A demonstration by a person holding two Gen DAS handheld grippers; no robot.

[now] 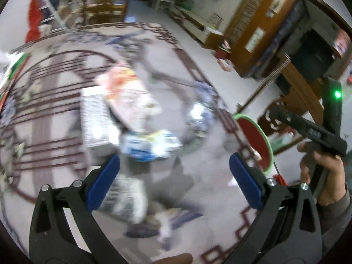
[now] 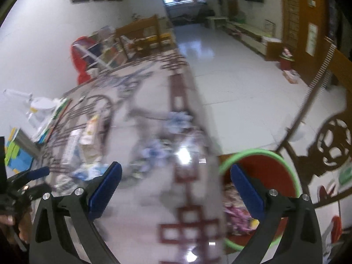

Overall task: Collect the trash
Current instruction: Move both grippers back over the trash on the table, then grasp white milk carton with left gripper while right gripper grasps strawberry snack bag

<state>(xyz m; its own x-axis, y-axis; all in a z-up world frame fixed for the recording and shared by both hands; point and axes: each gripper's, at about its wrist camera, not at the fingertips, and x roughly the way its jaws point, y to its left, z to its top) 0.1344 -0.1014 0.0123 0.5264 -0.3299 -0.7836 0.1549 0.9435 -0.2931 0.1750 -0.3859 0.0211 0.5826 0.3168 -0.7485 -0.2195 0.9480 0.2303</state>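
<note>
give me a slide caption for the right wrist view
Open right tongs over a patterned table, beside a green-rimmed red bin holding trash.

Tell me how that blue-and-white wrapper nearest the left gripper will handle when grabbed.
The wrapper looks crumpled and thin, so probably floppy and light. Its glossy surface may slip between the pads. It lies flat on the table, unlikely to roll.
</note>
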